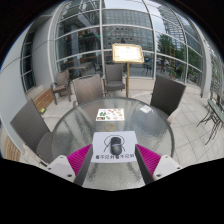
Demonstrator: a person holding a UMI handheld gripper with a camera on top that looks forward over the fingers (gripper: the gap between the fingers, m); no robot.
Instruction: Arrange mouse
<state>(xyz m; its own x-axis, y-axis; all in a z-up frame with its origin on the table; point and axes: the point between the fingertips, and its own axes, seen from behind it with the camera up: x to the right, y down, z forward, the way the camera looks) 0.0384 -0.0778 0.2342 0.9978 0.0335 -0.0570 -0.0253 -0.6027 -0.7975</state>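
Observation:
A dark mouse lies on a white printed sheet on the round glass table. My gripper is open, its magenta pads wide apart at the table's near edge. The mouse and sheet sit between the fingers and just ahead of them, with clear gaps on both sides. Nothing is held.
A small box rests farther back on the glass. Chairs ring the table, one at each side and two behind. A sign on a stand is in front of the glass wall beyond.

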